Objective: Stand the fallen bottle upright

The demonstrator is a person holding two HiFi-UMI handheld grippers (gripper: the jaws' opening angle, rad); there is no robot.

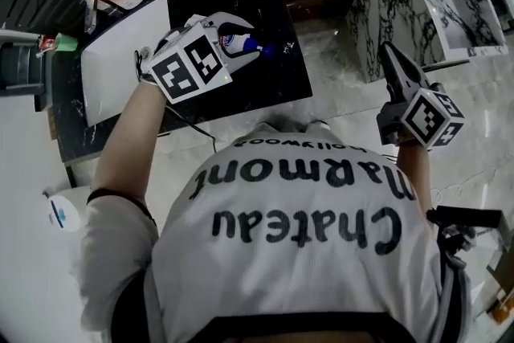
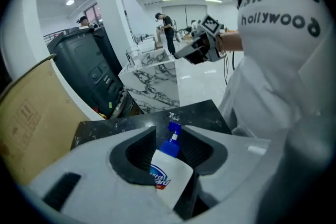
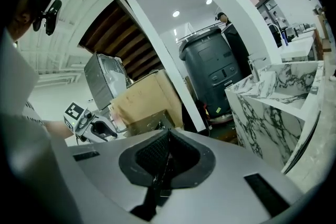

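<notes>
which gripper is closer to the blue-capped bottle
Left. The left gripper has its fingers either side of the bottle on the black table; the right gripper is off to the side over the floor.

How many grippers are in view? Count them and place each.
2. The left gripper is over the black table, jaws open with the bottle between them. The right gripper, shut and empty, is off the table near the marble counter. None looks hidden.
</notes>
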